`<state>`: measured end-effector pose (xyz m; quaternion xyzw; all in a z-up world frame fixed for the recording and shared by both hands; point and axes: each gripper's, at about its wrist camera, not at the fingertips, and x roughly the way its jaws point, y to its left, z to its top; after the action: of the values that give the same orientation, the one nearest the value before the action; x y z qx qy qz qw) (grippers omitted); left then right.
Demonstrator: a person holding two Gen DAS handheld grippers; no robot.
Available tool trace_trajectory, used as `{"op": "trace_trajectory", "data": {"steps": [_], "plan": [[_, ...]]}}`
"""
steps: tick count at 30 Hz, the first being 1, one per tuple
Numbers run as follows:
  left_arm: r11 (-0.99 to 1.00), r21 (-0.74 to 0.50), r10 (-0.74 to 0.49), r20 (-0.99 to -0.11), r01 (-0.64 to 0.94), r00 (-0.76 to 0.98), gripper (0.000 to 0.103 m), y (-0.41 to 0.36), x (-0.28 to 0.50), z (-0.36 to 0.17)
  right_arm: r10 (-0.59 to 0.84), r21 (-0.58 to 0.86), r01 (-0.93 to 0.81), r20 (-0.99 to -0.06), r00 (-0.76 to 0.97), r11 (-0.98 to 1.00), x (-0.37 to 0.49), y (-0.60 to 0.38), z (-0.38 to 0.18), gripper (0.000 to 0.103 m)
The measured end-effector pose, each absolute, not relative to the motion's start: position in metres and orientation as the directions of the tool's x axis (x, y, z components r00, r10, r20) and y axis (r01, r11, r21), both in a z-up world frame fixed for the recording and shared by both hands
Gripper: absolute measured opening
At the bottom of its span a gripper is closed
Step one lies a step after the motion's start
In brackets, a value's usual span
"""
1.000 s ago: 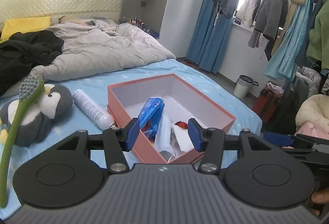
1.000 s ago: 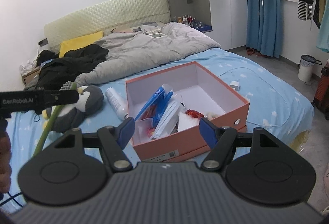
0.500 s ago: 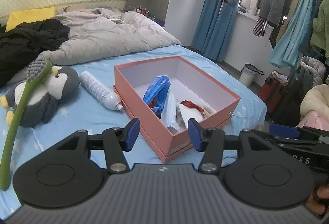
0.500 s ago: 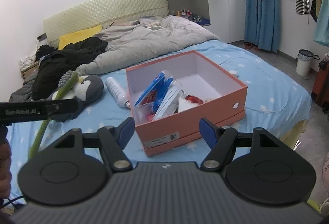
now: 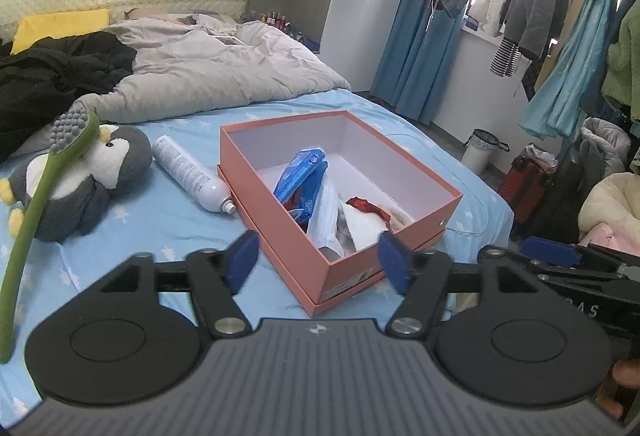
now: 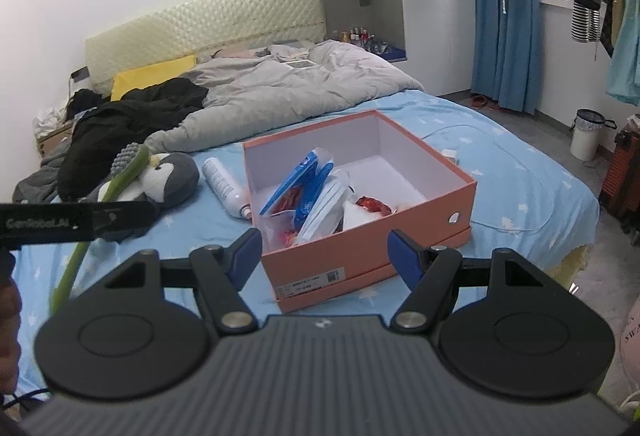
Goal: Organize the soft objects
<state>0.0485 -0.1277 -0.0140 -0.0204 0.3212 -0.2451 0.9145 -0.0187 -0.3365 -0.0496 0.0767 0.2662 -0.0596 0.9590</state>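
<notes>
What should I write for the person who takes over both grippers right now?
Left gripper: open, empty, held above the bed in front of the box.
Right gripper: open, empty, also in front of the box.
Pink box on the blue sheet: already holds blue packets and white bags.
Still outside, left of the box: penguin toy, white bottle, green brush lying over the penguin.
Left to do: probably the penguin goes in next.
</notes>
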Motion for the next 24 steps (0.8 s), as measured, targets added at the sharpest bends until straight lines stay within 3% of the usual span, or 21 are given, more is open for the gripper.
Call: {"op": "trace_trajectory", "data": {"steps": [2, 3, 4, 5, 6, 11, 24], "plan": [[0.881, -0.191, -0.458, -0.576, 0.434, 0.677, 0.078, -0.1274, 0.0482, -0.0125, -0.069, 0.117, 0.151, -0.518, 0.852, 0.982, -0.0179, -0.3369, -0.0491, 0.072], [0.881, -0.196, -0.458, -0.576, 0.43, 0.677, 0.08, -0.1268, 0.0491, -0.0119, -0.069, 0.114, 0.149, -0.518, 0.853, 0.982, -0.0173, -0.3367, -0.0491, 0.082], [0.88, -0.205, -0.463, -0.573, 0.429, 0.676, 0.086, -0.1259, 0.0501, -0.0112, -0.073, 0.112, 0.151, -0.516, 0.854, 0.982, -0.0173, -0.3367, -0.0491, 0.098], [0.878, -0.212, -0.468, -0.568, 0.429, 0.677, 0.094, -0.125, 0.0504, -0.01, -0.077, 0.113, 0.156, -0.51, 0.857, 0.981, -0.0181, -0.3365, -0.0492, 0.103], [0.876, -0.216, -0.472, -0.564, 0.431, 0.677, 0.099, -0.1244, 0.051, -0.0093, -0.08, 0.116, 0.159, -0.503, 0.86, 0.981, -0.019, -0.3365, -0.0494, 0.103], [0.887, -0.184, -0.446, -0.572, 0.423, 0.688, 0.103, -0.1282, 0.0521, -0.0069, -0.083, 0.119, 0.165, -0.508, 0.857, 0.979, -0.0182, -0.3368, -0.0498, 0.103], [0.898, -0.139, -0.415, -0.581, 0.417, 0.7, 0.103, -0.1339, 0.05, -0.0032, -0.097, 0.116, 0.179, -0.506, 0.857, 0.977, -0.0196, -0.3371, -0.0478, 0.103]]}}
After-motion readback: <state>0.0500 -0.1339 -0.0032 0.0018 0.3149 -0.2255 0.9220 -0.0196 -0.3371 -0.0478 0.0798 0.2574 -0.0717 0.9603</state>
